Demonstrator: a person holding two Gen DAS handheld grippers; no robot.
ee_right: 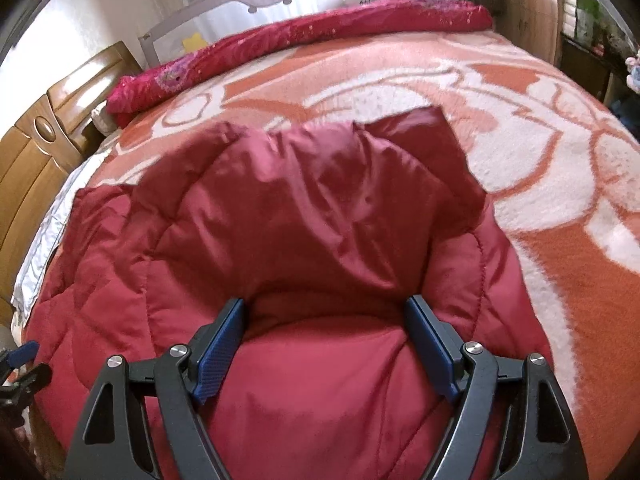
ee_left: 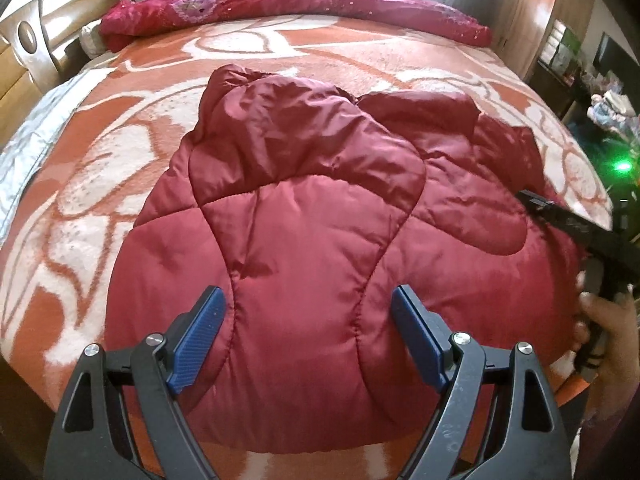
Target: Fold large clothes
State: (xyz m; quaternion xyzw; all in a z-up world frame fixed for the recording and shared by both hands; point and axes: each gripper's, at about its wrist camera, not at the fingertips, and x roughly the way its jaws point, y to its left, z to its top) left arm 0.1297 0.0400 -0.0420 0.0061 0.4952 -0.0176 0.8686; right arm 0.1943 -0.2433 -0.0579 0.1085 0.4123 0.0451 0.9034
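Nearest to us are our two grippers. The left gripper [ee_left: 307,300] hangs over the near part of the quilted red jacket [ee_left: 320,216], its blue pads [ee_left: 200,344] wide apart and nothing between them. The right gripper [ee_right: 324,312] is also spread open above the same jacket, with no cloth pinched. The jacket lies on the bed with the orange and white blanket [ee_left: 120,128], near its front edge. A rolled red quilt [ee_left: 280,4] lies along the far side. A hand [ee_left: 608,328] holds the right gripper.
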